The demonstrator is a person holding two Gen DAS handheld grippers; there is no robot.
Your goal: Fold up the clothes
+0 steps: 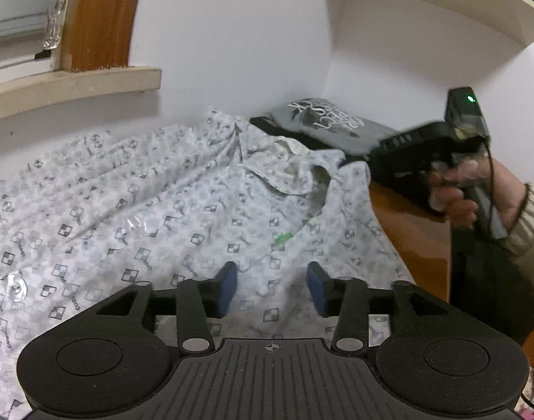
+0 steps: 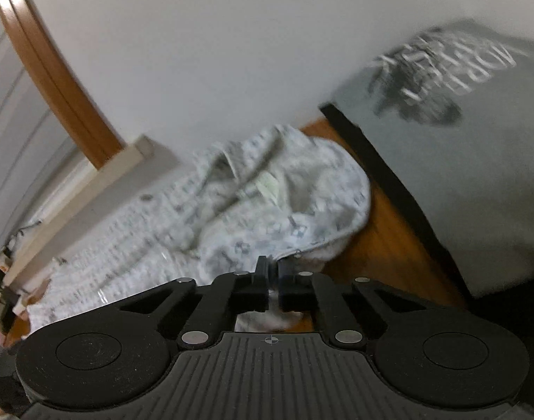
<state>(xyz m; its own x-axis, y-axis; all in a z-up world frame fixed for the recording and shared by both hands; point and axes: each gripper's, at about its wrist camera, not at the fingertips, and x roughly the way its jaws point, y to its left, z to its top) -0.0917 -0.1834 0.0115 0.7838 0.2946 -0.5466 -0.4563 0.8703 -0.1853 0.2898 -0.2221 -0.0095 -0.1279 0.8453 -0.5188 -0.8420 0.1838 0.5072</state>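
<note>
Left gripper (image 1: 272, 288): fingers apart, blue pads (image 1: 228, 288) clear of cloth, hovering over the shirt (image 1: 155, 203) with nothing between them. Shirt fabric lies directly beneath and beyond the gap.

Right gripper (image 2: 274, 280): fingers closed on the shirt's (image 2: 232, 210) near edge; a bit of pale cloth shows between the pads. In the left view this gripper (image 1: 351, 161) meets the shirt at its far right corner, near the collar, held by a hand (image 1: 452, 196) in a ribbed beige sleeve (image 1: 527, 224).

Shirt: white, printed with small grey checked squares and faint lettering; clear buttons along the left; collar rumpled and turned open toward the far side; a small green tag near the middle. It lies spread, creased, over most of the counter (image 1: 414, 238), its right edge hanging just over bare brown wood.

Beyond: folded grey tee (image 1: 333, 122) with a pale print, resting on something black, in the corner just past the collar. White wall behind. Wood-framed window with a pale sill at left; a shelf overhead at right.
</note>
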